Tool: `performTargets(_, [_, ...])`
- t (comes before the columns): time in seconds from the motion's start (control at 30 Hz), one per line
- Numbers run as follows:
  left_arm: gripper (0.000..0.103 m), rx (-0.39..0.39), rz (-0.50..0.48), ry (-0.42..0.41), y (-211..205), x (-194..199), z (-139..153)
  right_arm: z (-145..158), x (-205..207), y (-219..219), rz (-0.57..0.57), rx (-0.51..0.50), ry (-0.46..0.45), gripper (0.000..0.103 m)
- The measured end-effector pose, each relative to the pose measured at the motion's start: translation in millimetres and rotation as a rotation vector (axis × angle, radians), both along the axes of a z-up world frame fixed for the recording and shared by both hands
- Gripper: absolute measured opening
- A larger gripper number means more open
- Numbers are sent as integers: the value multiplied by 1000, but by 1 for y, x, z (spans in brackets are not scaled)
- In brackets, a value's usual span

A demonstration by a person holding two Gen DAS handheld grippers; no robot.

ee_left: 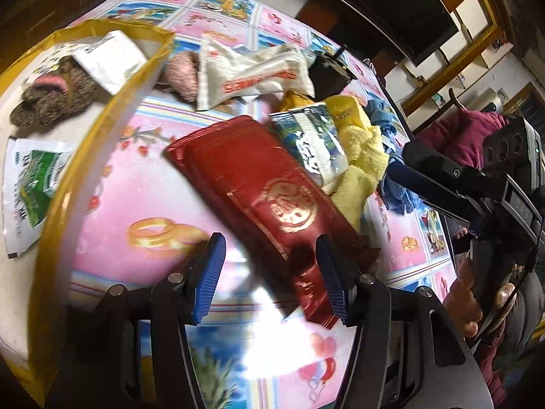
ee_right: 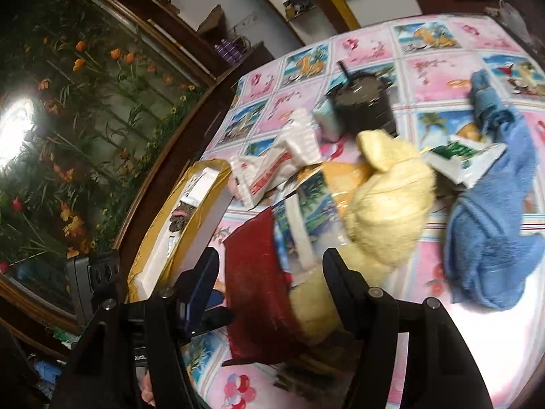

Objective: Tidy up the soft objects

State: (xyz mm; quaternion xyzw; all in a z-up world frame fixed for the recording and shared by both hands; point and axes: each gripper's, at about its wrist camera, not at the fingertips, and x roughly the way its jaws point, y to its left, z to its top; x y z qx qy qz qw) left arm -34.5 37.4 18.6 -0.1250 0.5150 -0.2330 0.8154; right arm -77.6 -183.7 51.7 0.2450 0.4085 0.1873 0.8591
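While the left gripper [ee_left: 270,274] is hovering with jaws spread and pinching nothing, the red pack [ee_left: 259,201] is lying just ahead on the tablecloth [ee_left: 143,184], its near end between the pads, long axis running far-left to near-right. The right gripper [ee_right: 269,286], also spread and empty, is coming in from the right; the box [ee_left: 112,102] is sitting left.

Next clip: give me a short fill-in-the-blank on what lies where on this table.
The long packet between the left gripper's pads is ____ in colour.
The brown knitted item lies inside the ____-rimmed box.
Right of the yellow towel lies a ____ towel.

Missing words: red; yellow; blue
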Motion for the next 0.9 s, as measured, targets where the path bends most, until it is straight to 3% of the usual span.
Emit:
performTargets(0.07, [55, 13, 10, 15, -10, 5, -1, 1, -9, -17, -59, -38, -16, 64])
performTargets(0.17, [64, 37, 35, 26, -23, 16, -3, -5, -17, -34, -107, -50, -5, 64])
performTargets(0.3, [71, 89, 59, 9, -42, 24, -1, -16, -22, -48, -134, -39, 17, 64])
performTargets(0.43, [72, 141, 62, 4, -54, 33, 0, -19, -31, -56, -144, -53, 15, 64])
performTargets(0.63, [83, 325, 17, -76, -75, 42, -7, -8, -48, -74, -209, -119, -30, 64])
performTargets(0.73, [81, 305, -2, -100, -70, 41, -10, -7, -52, -85, -240, -121, -31, 64])
performTargets(0.8, [70, 274, -13, -113, -61, 38, -9, -7, -54, -87, -248, -128, -27, 64])
performTargets(0.9, [63, 233, -28, -104, -47, 34, -7, -10, -55, -79, -230, -143, -15, 64])
